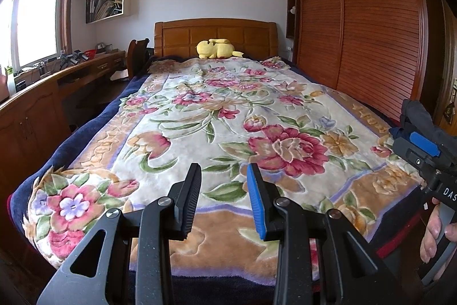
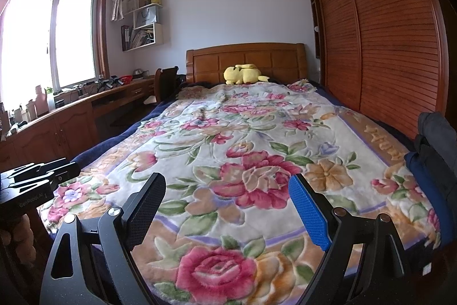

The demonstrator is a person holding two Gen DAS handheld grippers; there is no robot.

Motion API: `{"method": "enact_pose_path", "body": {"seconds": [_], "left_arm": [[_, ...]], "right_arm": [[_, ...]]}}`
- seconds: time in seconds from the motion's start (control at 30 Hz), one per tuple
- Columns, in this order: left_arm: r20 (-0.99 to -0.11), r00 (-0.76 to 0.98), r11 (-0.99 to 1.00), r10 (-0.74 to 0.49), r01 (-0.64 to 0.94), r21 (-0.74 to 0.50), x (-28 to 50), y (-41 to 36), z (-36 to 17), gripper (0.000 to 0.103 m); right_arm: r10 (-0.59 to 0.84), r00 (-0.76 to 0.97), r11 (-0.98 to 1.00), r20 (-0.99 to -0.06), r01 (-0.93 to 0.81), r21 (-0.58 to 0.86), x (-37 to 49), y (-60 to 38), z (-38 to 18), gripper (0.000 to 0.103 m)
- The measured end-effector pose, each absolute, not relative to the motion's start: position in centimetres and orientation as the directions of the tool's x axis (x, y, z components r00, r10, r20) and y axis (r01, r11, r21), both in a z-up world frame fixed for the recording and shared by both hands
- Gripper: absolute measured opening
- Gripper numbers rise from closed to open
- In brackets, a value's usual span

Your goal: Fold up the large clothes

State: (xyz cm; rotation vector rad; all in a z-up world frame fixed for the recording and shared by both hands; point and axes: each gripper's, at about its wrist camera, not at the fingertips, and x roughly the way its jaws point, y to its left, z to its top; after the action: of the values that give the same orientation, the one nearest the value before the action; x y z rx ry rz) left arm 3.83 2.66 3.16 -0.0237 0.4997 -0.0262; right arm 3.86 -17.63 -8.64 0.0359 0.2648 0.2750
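A dark grey and navy garment [image 2: 434, 150] lies bunched at the right edge of the bed; it also shows in the left wrist view [image 1: 414, 116], behind the other gripper. The bed is covered by a floral blanket [image 1: 228, 116], also in the right wrist view [image 2: 242, 150]. My left gripper [image 1: 222, 176] is open and empty, held above the foot of the bed. My right gripper [image 2: 228, 185] is open wide and empty, above the foot of the bed, left of the garment. The right gripper's body shows at the left wrist view's right edge [image 1: 422, 147].
A yellow plush toy [image 1: 217, 49] lies by the wooden headboard [image 1: 214, 33]. A slatted wooden wardrobe [image 1: 357, 19] runs along the right side. A long wooden desk [image 1: 42, 93] with clutter and a chair [image 1: 137, 56] stand on the left under the window.
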Motion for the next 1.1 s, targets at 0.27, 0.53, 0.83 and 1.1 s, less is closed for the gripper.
{"method": "enact_pose_path", "body": {"seconds": [0.27, 0.53, 0.83, 1.1], "left_arm": [[-0.475, 0.879, 0.999, -0.031, 0.020, -0.028, 3.84, 2.61, 3.21, 0.034], [-0.467, 0.883, 0.999, -0.032, 0.025, -0.022, 3.98, 2.00, 3.58, 0.034], [-0.468, 0.883, 0.999, -0.032, 0.023, -0.024, 3.90, 1.81, 3.69, 0.034], [-0.468, 0.883, 0.999, -0.031, 0.023, -0.023, 3.86, 1.81, 3.68, 0.034]], "right_arm": [[0.276, 0.927, 0.961, -0.253, -0.265, 0.076, 3.73, -17.63, -8.44, 0.089], [0.274, 0.929, 0.962, -0.250, -0.263, 0.074, 3.71, -17.75, -8.45, 0.089], [0.281, 0.928, 0.960, -0.246, -0.270, 0.077, 3.70, -18.25, -8.56, 0.089], [0.286, 0.927, 0.958, -0.244, -0.274, 0.079, 3.60, -18.38, -8.59, 0.089]]}}
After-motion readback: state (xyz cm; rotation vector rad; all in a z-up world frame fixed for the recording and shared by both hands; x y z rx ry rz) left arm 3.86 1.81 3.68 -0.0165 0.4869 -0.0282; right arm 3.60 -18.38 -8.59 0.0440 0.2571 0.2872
